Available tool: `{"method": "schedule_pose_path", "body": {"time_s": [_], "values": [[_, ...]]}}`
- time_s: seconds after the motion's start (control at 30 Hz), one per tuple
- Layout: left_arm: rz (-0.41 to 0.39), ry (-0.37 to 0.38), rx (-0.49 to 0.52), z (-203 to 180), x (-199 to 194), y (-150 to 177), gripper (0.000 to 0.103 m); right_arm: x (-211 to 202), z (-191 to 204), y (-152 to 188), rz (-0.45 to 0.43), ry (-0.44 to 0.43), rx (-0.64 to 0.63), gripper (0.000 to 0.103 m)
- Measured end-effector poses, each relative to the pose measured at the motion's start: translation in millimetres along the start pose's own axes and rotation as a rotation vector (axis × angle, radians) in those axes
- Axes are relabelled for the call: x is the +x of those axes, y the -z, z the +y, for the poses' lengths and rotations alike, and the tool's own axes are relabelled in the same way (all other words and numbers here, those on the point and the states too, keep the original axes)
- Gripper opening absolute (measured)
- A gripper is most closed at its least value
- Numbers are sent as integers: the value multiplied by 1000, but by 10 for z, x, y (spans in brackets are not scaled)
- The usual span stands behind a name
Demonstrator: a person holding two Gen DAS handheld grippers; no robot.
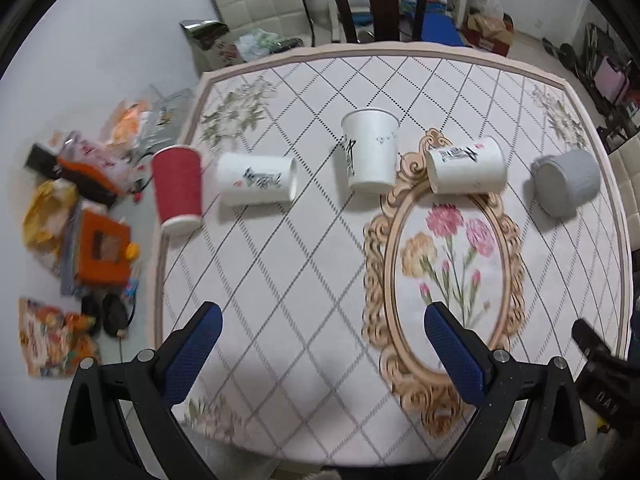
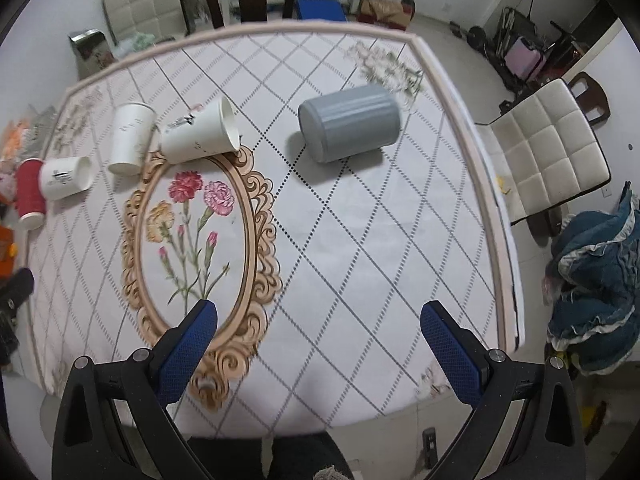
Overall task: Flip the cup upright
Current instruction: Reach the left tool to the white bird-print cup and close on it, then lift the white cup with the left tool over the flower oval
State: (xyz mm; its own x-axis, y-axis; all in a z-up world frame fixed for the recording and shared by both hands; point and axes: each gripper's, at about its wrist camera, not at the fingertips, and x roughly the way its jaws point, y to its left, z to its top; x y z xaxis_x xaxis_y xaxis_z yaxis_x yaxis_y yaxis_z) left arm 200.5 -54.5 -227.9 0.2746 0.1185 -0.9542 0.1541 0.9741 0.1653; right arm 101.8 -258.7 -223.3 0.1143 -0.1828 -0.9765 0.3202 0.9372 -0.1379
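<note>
Several cups stand in a row across the table. A red cup (image 1: 177, 189) (image 2: 29, 193) stands upright at the left edge. A white paper cup (image 1: 256, 179) (image 2: 65, 177) lies on its side beside it. Another white cup (image 1: 370, 151) (image 2: 131, 138) stands upright. A third white cup (image 1: 464, 165) (image 2: 202, 132) lies on its side. A grey cup (image 1: 568, 182) (image 2: 349, 122) lies on its side at the right. My left gripper (image 1: 322, 316) is open and empty, well short of the cups. My right gripper (image 2: 318, 314) is open and empty, short of the grey cup.
The table wears a patterned cloth (image 1: 280, 280) with a flower oval (image 1: 444, 276). Bags and boxes (image 1: 80, 220) litter the floor to the left. Chairs stand at the far side (image 1: 256, 0) and the right (image 2: 544, 148). Blue clothing (image 2: 592, 292) lies on the floor at right.
</note>
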Motion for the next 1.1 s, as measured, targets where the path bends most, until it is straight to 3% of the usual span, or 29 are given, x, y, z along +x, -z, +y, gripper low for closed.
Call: {"method": "schedule_pose_path", "body": {"time_s": [0.17, 0.43, 0.57, 0.77, 0.83, 0.87, 1.1], "values": [[47, 29, 36, -19, 468, -485, 101, 378, 188, -275, 74, 19, -8, 103], [125, 178, -3, 49, 1043, -1076, 97, 854, 343, -654, 154, 42, 19, 103], [131, 228, 3, -33, 1196, -1280, 86, 998, 399, -767, 179, 46, 31, 103], [165, 247, 59, -215, 1448, -1414, 83, 1108, 480, -872, 197, 64, 39, 103], [165, 249, 78, -249, 1504, -1429, 73, 1158, 461, -879, 197, 71, 47, 103], [171, 251, 88, -268, 1540, -1426, 56, 1186, 444, -896, 198, 72, 51, 103], [131, 230, 88, -212, 1371, -1299, 56, 1256, 272, -910, 204, 81, 74, 103]]}}
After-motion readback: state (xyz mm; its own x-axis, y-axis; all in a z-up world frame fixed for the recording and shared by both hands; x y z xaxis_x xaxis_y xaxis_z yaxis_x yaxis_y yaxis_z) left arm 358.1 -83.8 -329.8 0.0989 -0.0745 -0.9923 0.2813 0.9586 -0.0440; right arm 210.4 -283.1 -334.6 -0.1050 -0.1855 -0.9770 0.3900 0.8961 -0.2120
